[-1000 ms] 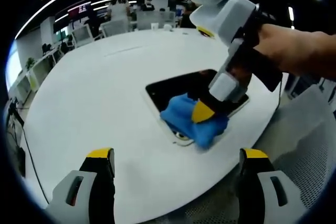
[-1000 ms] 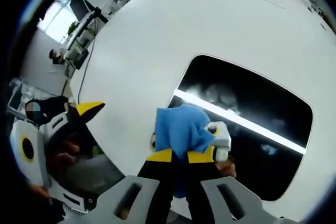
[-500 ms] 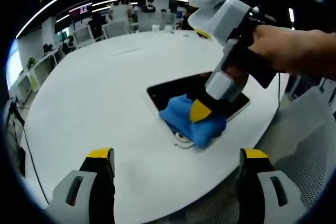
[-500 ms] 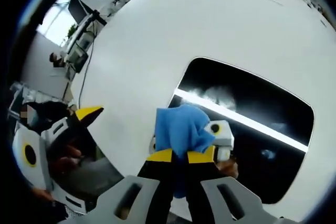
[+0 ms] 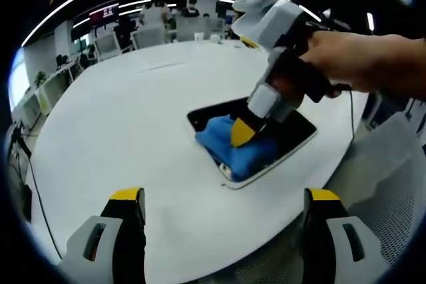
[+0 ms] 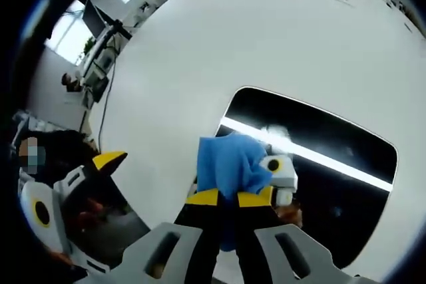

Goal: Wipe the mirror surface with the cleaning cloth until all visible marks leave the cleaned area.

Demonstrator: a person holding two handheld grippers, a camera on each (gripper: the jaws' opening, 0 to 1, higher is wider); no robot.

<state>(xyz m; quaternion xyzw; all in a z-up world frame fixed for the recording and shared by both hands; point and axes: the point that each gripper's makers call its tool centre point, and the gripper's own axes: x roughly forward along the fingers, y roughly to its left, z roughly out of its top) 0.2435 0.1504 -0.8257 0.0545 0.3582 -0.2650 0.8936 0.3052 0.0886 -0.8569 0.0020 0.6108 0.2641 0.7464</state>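
A dark rectangular mirror [image 5: 293,132] [image 6: 333,191] with a white rim lies flat on the white table [image 5: 126,124], near its edge. The blue cleaning cloth [image 5: 233,147] [image 6: 226,164] is pressed on the mirror's near-left part. My right gripper [image 6: 227,197] is shut on the cloth; in the left gripper view it [image 5: 241,134] reaches down from the upper right, held by a hand. My left gripper [image 5: 223,197] stands open low over the table edge, apart from the mirror. It also shows at the lower left of the right gripper view as a grey body with a yellow tip [image 6: 106,160].
The round white table [image 6: 200,44] spreads wide beyond the mirror. A grey mesh chair [image 5: 386,184] stands past the table edge on the right. Desks, monitors and people [image 5: 160,18] fill the office background. A ceiling light reflects as a bright stripe in the mirror [image 6: 333,162].
The right gripper has slid the cloth further onto the mirror, away from its near rim and corner. The left gripper has held its place.
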